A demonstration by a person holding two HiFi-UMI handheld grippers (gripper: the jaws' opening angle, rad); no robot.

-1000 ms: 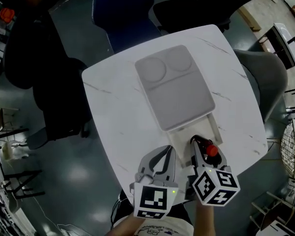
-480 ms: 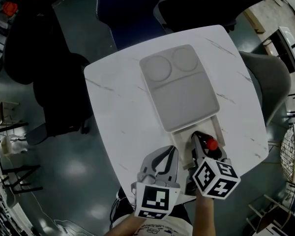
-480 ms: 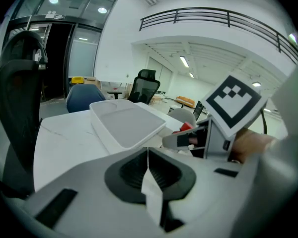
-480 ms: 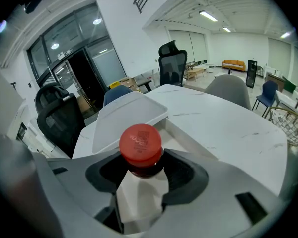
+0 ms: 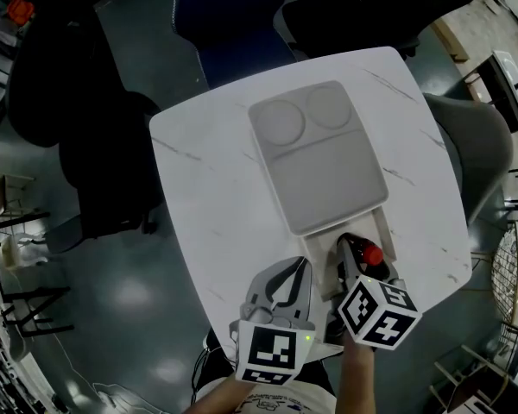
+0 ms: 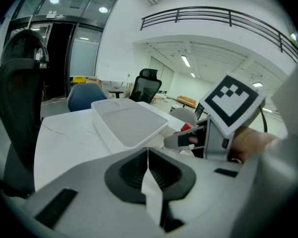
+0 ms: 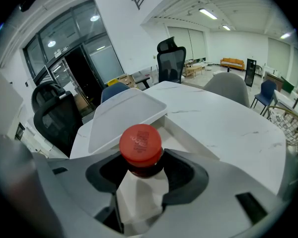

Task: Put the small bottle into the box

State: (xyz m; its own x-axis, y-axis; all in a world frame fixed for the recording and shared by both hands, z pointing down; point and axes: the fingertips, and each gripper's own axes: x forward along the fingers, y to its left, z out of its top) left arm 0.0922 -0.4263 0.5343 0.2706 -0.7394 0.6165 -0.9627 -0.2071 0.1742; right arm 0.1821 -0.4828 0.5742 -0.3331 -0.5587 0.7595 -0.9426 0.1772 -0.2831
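The small bottle (image 5: 372, 254), dark with a red cap (image 7: 140, 144), is held in my right gripper (image 5: 356, 252), which is shut on its neck. It hangs over the uncovered near end of the white box (image 5: 378, 228). The grey lid (image 5: 318, 157) lies slid toward the far side and covers most of the box. In the right gripper view the lid (image 7: 123, 114) and the box's wall (image 7: 187, 132) lie just beyond the cap. My left gripper (image 5: 300, 269) is beside the right one, over the table's near edge, shut and empty; its jaws meet (image 6: 148, 151).
The white marble table (image 5: 216, 188) is rounded, and its near edge lies under the grippers. Dark office chairs (image 5: 233, 11) stand at the far side and a grey chair (image 5: 470, 141) at the right. The floor lies beyond the left edge.
The right gripper with the bottle has edged forward toward the lid's near edge. The left gripper has stayed where it was. The head view has shifted slightly.
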